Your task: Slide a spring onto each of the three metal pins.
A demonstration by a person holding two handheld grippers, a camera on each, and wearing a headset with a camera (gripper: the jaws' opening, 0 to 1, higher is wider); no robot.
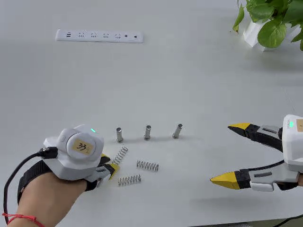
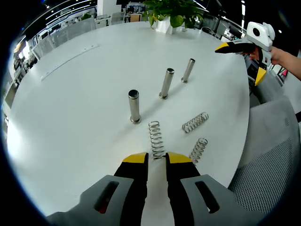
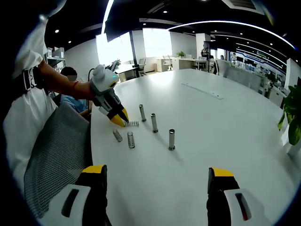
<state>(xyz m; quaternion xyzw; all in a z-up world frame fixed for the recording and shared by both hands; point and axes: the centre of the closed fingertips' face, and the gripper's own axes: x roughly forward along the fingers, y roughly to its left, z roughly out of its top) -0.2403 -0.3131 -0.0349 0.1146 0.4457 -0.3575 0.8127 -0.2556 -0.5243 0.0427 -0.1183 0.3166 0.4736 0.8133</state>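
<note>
**A:** How far along are you? As I read it, you have not loaded anything yet. All three pins stand bare on the table [image 1: 189,85].

**B:** Agreed. Start at your left. Your left gripper [image 1: 110,167] sits low at the near end of the slanted spring [image 1: 121,154]. In the left gripper view its jaws are drawn nearly together, with only a narrow gap, and the end of that spring lies right at the tips. I cannot tell whether you have it pinched or are only touching it.

**A:** Just beside that gripper, closest to you, the near spring [image 1: 129,179] lies flat on the table. You have nothing on that one.

**B:** Moving across, the left pin [image 1: 119,135], the middle pin [image 1: 147,132] and the right pin [image 1: 177,131] stand in a row, each apart from the next. None of them has a coil around it.

**A:** The right spring [image 1: 147,165] lies flat in front of the middle pin. It is near the pin but not touching it.

**B:** At the far right, your right gripper [image 1: 231,152] hangs well apart from the pins and springs. Its jaws are spread wide and you hold nothing in them.

**A:** So I count none of the three done. You look to be at the first pick-up.

**B:** That leaves you everything: lift the slanted spring and slide it down over a pin, then do the same for the other two springs and the two pins left bare.
</note>
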